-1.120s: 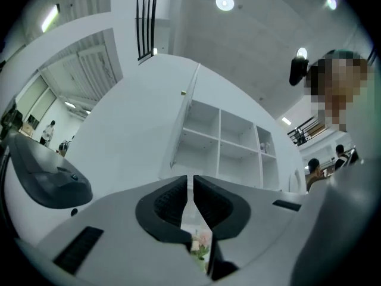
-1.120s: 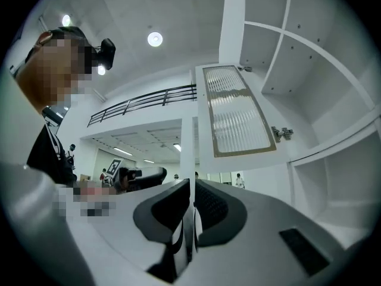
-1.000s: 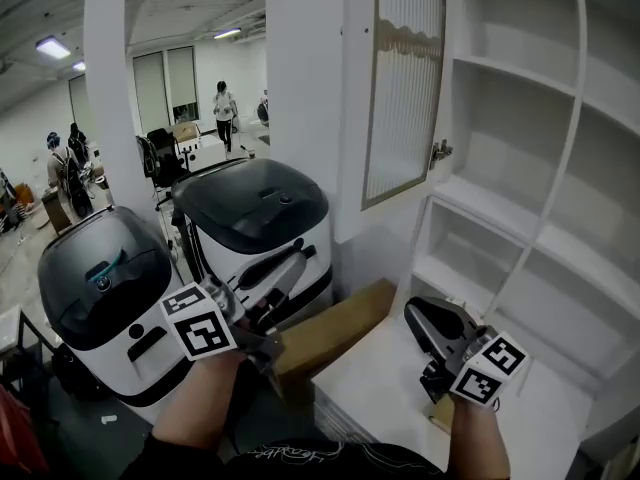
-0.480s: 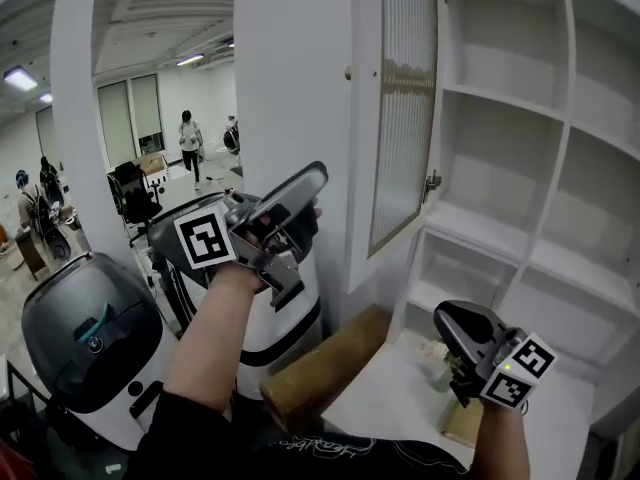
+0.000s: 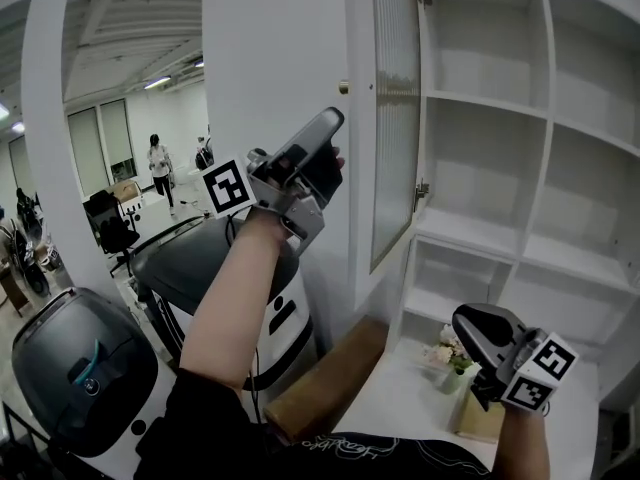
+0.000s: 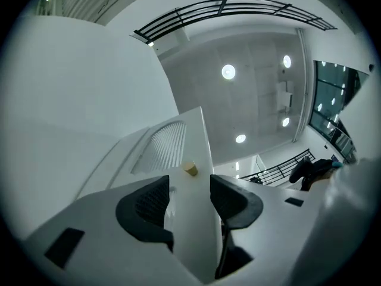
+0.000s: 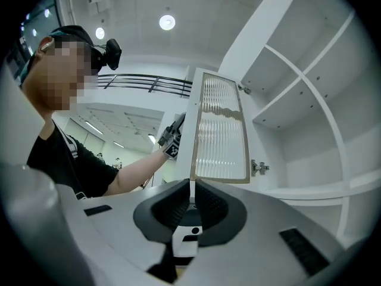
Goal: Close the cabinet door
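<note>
At 1 o'clock in the head view, the door (image 5: 395, 118) stands swung out from the cabinet (image 5: 480, 108). Its ribbed glass pane is nearly edge-on to me, and its hinge (image 5: 422, 190) sits on the side toward 3 o'clock. At 12 o'clock my left tool (image 5: 330, 146) is raised and tilted upward at the door's free edge, just below the small knob (image 5: 343, 87). Its jaws have just been opening and stand apart. In the left gripper view the door's edge runs through the gap between them, with neither pad visibly pressing on it. At 4 o'clock my right tool (image 5: 470, 326) hangs low above the counter (image 5: 400, 408), jaws together and empty, near some flowers (image 5: 447, 353).

Judged risks from here:
- **Slipping off:** with the pads loose, a sideways push may let the thin edge slide out of the gap, so the door stays ajar.
- **Snagging:** the knob could catch on the upper jaw as the door swings.
- **Pinching:** if the tool rides the edge all the way home, the inner jaw could be trapped between door and cabinet frame.
- **Rebound:** a hard shove may bounce the door off the frame.
</note>
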{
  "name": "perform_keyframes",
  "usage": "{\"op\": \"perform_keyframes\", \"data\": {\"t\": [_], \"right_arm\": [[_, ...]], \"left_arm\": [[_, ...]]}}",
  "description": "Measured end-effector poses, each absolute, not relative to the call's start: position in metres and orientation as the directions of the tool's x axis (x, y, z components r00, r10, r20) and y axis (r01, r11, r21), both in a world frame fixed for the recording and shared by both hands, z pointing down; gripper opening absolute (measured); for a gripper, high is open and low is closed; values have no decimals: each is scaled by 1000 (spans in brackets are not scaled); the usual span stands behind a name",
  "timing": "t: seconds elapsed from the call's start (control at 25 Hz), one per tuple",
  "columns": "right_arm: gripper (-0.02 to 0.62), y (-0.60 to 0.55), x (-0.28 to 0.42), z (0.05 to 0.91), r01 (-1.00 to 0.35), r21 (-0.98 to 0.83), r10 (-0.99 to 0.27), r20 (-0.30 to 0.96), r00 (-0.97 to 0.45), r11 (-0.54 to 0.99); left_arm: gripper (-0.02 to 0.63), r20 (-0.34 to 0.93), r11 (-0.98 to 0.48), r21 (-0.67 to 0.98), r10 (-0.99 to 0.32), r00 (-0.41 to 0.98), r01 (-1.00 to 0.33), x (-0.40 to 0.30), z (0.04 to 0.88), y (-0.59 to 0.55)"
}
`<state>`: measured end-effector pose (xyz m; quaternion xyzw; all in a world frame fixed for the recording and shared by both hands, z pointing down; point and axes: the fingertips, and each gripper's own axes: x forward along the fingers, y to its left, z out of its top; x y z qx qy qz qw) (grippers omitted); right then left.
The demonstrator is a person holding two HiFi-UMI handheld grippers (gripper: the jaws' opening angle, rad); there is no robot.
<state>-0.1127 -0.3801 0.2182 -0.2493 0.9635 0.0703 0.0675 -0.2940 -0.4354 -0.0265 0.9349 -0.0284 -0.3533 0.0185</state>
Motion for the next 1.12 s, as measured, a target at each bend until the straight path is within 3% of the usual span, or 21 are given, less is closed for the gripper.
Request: {"op": "perform_keyframes", "data": {"t": [0.2,0.64,1.12], "right_arm": [[55,-376,-108,216,-530,115,-510,-166,-844,840],[55,-367,-95,207,-597,133,-572,-186,-799,791],[55,-379,-98,222,-606,88,-589,-162,-792,791]], "left_arm": [[209,-695,-999,37,-5,719,29,-290,-48,-441],[103,-691,-998,-23,59,720,61,-285,-58,-438],[101,-674,-999,-43,29,738,0,-277,-57,-435]]}}
